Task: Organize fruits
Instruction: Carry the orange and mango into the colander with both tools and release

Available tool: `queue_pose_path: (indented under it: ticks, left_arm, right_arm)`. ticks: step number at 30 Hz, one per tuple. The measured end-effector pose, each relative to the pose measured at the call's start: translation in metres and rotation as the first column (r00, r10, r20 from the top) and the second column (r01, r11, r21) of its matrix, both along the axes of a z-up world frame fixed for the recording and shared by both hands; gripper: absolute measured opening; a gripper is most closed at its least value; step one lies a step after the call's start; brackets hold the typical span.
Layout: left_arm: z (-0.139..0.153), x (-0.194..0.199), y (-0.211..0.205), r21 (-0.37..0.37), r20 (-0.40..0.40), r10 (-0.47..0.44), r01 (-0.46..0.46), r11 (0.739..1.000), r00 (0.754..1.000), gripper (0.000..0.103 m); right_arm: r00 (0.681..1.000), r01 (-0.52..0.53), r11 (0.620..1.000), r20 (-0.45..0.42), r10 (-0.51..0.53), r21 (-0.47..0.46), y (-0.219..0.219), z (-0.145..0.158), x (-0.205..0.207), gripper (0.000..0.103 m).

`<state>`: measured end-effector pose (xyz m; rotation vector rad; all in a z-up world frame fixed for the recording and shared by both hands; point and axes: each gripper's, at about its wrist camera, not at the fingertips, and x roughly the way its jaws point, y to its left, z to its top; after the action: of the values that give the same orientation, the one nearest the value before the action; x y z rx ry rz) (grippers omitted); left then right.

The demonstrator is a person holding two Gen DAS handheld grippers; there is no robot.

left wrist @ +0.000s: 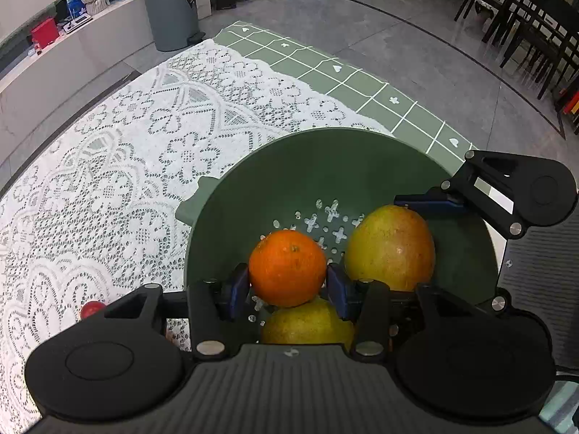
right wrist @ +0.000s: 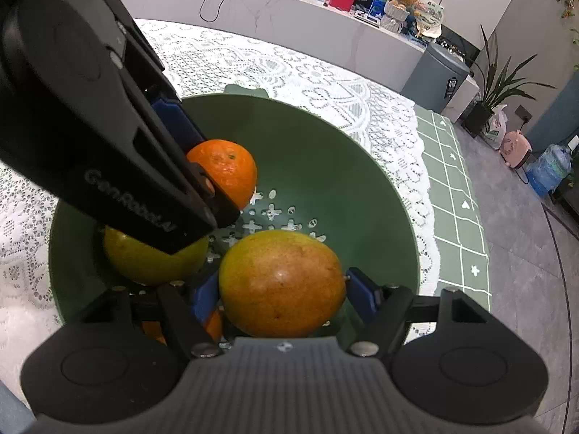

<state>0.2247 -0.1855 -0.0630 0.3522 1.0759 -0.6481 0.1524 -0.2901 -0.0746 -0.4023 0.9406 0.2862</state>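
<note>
Orange: pinched btwn blue pads of left gripper, jaws partly closed on it, inside green colander above a yellow-green fruit. Mango: clamped in right gripper, jaws fairly wide, also in colander. Colander sits on white lace cloth over green grid mat; grey bin on floor beyond.

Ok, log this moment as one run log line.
left hand-held gripper: shut on orange | right hand-held gripper: shut on mango | both over green colander | yellow fruit in colander
</note>
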Motion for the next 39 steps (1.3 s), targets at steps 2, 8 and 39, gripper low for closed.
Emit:
queue_pose_path:
  ticks: [2,8,39]
  left_arm:
    - [-0.003,0.003,0.001,0.001,-0.012,0.009,-0.009,1.000,1.000,0.052]
    - [-0.008,0.007,-0.003,0.030,-0.010,0.004,-0.004,1.000,1.000,0.053]
    - [0.015,-0.011,0.004,0.018,0.116,0.019,-0.021,1.000,0.993,0.072]
  right_arm:
    - [1.000,0.004,1.000,-0.008,-0.004,-0.001,0.000,-0.002,0.003,0.071]
    - [1.000,-0.002,1.000,-0.020,0.002,-0.016,0.000,-0.003,0.011,0.071]
    - [0.999,0.043,0.999,-0.001,-0.043,-0.011,-0.002,0.017,0.013,0.084]
